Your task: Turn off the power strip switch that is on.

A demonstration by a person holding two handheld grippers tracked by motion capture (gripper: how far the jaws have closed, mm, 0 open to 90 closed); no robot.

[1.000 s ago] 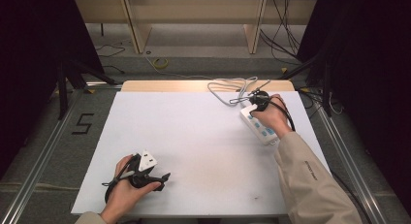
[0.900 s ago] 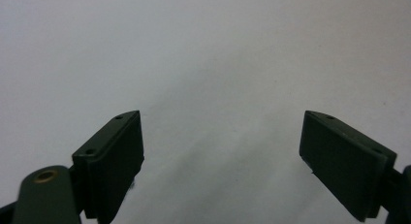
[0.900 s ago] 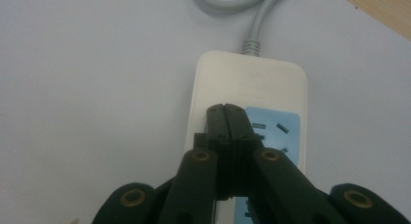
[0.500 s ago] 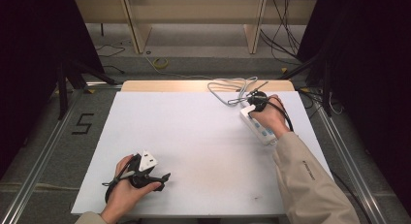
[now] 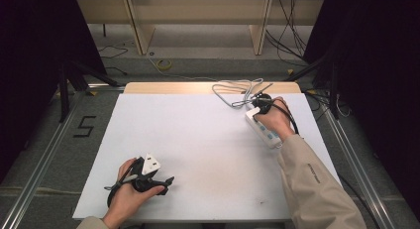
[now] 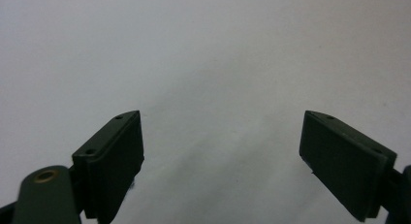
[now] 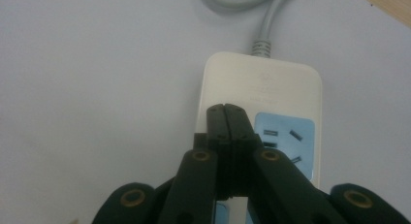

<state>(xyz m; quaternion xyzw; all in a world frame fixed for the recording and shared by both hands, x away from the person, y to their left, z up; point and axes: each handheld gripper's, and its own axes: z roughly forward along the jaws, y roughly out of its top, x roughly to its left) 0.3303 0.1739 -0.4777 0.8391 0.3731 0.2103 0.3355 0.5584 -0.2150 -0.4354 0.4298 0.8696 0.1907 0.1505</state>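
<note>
Almost no change since the earlier frames: right hand (image 5: 275,121) and its gripper have edged very slightly toward the far edge along the power strip; left side has not moved.

Near edge, high view: left hand (image 5: 130,189) rests on the white table (image 5: 198,140) at the near-left, holding the left gripper (image 5: 166,182), jaws pointing right across the table, grey three-cornered plate on top. Left gripper view: left gripper (image 6: 220,158) has its jaws spread wide apart, nothing between them, just bare white table surface under and ahead.

Further out, right side: beige sleeve (image 5: 317,189) comes in from the near-right. Right hand sits over the white power strip (image 5: 262,131), which lies flat on the table near the right edge, angled, its far end toward the back. Right gripper (image 5: 261,103) is at the strip's far end in the high view. Right gripper view: right gripper (image 7: 225,110) has both jaws pressed together, pads touching, nothing pinched between them; tips sit over the strip's top face (image 7: 261,88), just beside the blue socket panel (image 7: 288,136). Can't tell if the tips touch the strip.

Farthest: grey cable (image 5: 237,90) leaves the strip's far end and lies in loose loops at the back of the table, by the wooden strip (image 5: 168,87) along the far edge. In the right gripper view the cable (image 7: 242,1) curves away just past the strip.
</note>
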